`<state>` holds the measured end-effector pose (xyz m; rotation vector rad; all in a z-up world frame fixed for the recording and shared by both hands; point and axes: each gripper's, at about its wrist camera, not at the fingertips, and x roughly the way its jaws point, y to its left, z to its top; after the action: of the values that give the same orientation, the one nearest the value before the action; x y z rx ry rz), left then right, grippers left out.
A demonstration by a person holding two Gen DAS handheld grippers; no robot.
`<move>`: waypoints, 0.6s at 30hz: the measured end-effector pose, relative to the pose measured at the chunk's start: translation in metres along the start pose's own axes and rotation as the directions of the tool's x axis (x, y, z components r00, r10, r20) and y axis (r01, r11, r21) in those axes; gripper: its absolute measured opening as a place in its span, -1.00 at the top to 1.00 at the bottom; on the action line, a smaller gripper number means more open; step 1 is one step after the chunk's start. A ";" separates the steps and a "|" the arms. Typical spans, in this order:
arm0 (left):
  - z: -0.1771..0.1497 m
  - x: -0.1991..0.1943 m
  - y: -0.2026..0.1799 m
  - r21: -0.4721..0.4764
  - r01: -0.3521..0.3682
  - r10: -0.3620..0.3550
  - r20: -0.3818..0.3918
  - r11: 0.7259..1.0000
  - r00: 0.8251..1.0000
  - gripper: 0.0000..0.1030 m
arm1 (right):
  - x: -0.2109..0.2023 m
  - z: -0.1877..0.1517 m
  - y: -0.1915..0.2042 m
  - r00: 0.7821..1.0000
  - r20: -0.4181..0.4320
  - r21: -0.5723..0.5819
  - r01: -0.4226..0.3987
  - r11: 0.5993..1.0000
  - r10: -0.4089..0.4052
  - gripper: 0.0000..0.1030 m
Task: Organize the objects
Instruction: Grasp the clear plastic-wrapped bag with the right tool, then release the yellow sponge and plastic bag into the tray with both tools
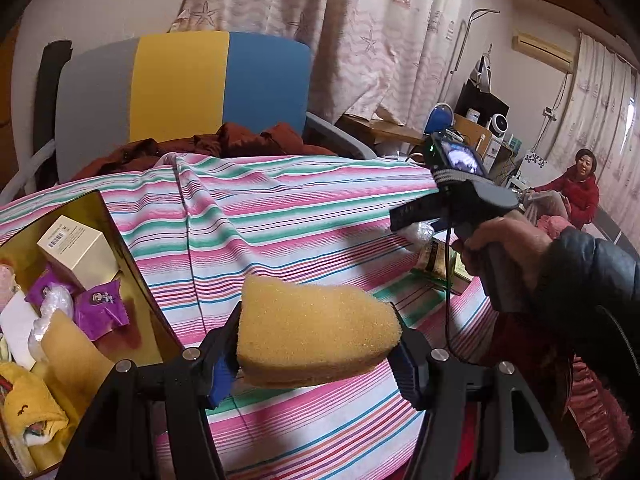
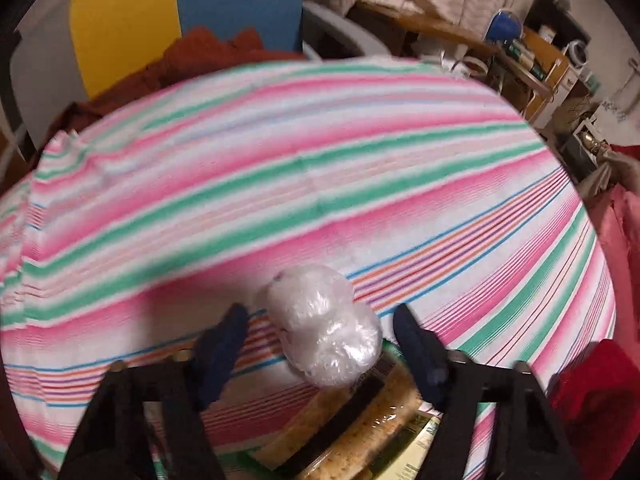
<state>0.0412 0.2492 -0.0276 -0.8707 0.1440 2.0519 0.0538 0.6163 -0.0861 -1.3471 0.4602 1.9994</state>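
Task status, partly done: a yellow wedge-shaped foam sponge (image 1: pixel 316 330) is held clamped in the left tool (image 1: pixel 316 360) above the striped cloth-covered counter (image 1: pixel 280 208), just beside the gold-walled box (image 1: pixel 116 248) and not yet placed in it. The right tool (image 2: pixel 320 344) is spread wide around a clear plastic-wrapped white bundle (image 2: pixel 324 324), which rests partly on flat printed packets (image 2: pixel 360 432); these are left to sort. Box contents are recorded as: a cream carton (image 1: pixel 78 252), purple sachets (image 1: pixel 100 308), a yellow cloth (image 1: pixel 30 404) and other small items not identifiable.
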 end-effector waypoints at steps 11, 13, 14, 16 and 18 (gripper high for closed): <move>0.003 -0.006 -0.002 0.009 -0.019 0.019 0.010 1.000 1.000 -0.26 | -0.026 -0.001 -0.005 0.993 0.100 -0.006 -0.057 0.998 0.058 0.20; 0.003 -0.012 0.000 0.004 -0.029 0.029 0.020 1.000 0.999 -0.26 | -0.030 0.003 0.002 0.988 0.129 -0.024 -0.081 0.996 0.083 0.19; 0.004 -0.015 0.002 0.000 -0.034 0.034 0.024 0.999 0.999 -0.26 | -0.031 0.003 0.007 0.986 0.138 -0.033 -0.086 0.996 0.090 0.19; 0.005 -0.024 0.009 -0.015 -0.049 0.049 0.037 0.999 0.998 -0.26 | -0.037 0.002 0.013 0.982 0.162 -0.061 -0.092 0.994 0.100 0.19; 0.007 -0.034 0.019 -0.039 -0.070 0.072 0.054 0.997 0.996 -0.26 | -0.043 0.001 0.018 0.975 0.186 -0.081 -0.107 0.991 0.120 0.20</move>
<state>0.0355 0.2171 -0.0054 -0.8407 0.1084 2.1491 0.0507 0.5892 -0.0476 -1.1789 0.3879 2.2328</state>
